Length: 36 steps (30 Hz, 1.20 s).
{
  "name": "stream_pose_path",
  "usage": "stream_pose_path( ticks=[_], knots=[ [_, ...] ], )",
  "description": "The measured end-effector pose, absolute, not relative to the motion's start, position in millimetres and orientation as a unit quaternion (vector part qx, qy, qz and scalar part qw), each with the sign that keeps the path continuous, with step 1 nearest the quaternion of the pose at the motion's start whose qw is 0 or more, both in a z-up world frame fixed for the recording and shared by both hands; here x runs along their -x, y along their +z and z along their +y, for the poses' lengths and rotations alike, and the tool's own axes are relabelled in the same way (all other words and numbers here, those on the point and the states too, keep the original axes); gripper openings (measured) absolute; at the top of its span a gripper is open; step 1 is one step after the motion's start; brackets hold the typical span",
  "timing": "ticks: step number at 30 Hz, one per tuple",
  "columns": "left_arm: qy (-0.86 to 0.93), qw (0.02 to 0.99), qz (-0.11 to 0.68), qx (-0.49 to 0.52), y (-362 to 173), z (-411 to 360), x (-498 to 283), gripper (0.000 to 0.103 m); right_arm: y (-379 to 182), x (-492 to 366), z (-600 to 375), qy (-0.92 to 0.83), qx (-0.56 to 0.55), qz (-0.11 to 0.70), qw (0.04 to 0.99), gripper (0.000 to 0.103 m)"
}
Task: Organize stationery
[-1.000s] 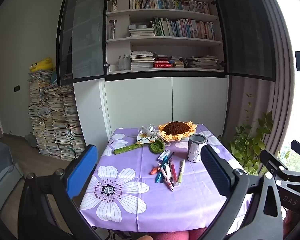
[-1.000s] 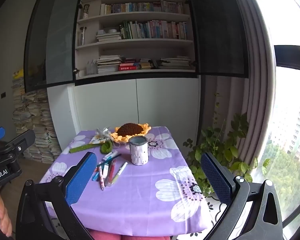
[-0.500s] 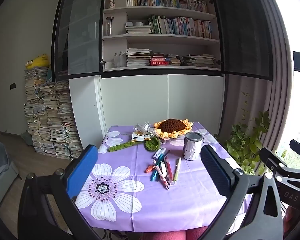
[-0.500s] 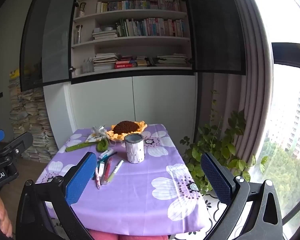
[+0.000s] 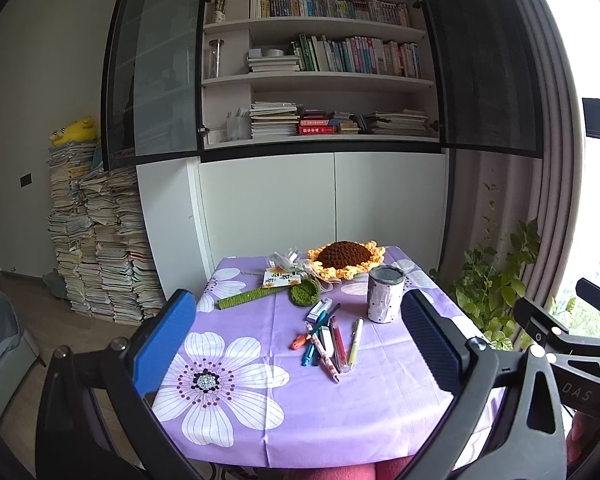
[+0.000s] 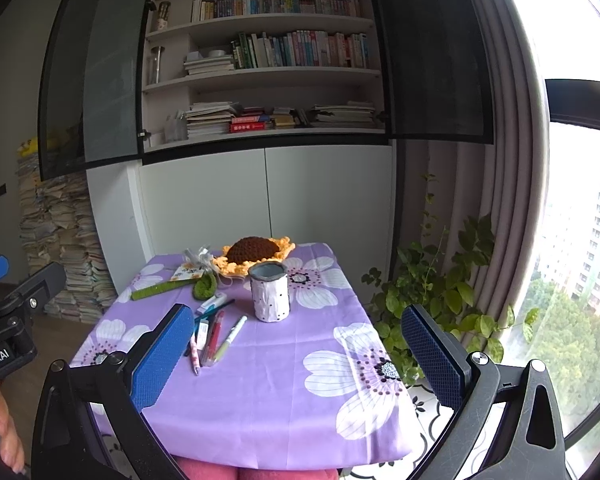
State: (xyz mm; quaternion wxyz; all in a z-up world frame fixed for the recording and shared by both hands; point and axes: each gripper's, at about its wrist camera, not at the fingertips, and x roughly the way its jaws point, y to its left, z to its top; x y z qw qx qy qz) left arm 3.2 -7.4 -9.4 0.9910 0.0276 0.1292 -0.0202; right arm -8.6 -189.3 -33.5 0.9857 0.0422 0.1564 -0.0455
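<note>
Several pens and markers lie in a loose pile on the purple flowered tablecloth; they also show in the right wrist view. A white dotted pen cup stands upright just right of the pile, also seen in the right wrist view. My left gripper is open and empty, held short of the table's near edge. My right gripper is open and empty, also short of the table.
A crocheted sunflower mat, a green crocheted stem, a small green crocheted cup and a card with ribbon lie at the table's far side. A potted plant stands right of the table. White cabinets and bookshelves stand behind.
Both grippers have tilted slightly down and the view has shifted a little; the table sits a bit lower and nearer in frame. Nothing on the table has moved.
</note>
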Motion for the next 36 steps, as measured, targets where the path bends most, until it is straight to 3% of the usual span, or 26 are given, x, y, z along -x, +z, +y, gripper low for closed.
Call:
stream_pose_path(
  ticks=[36],
  knots=[
    [-0.023, 0.987, 0.158, -0.034, -34.1, -10.5, -49.1, 0.102, -62.3, -44.0, -187.1, -0.026, -0.036, 0.199, 0.979, 0.103]
  ],
)
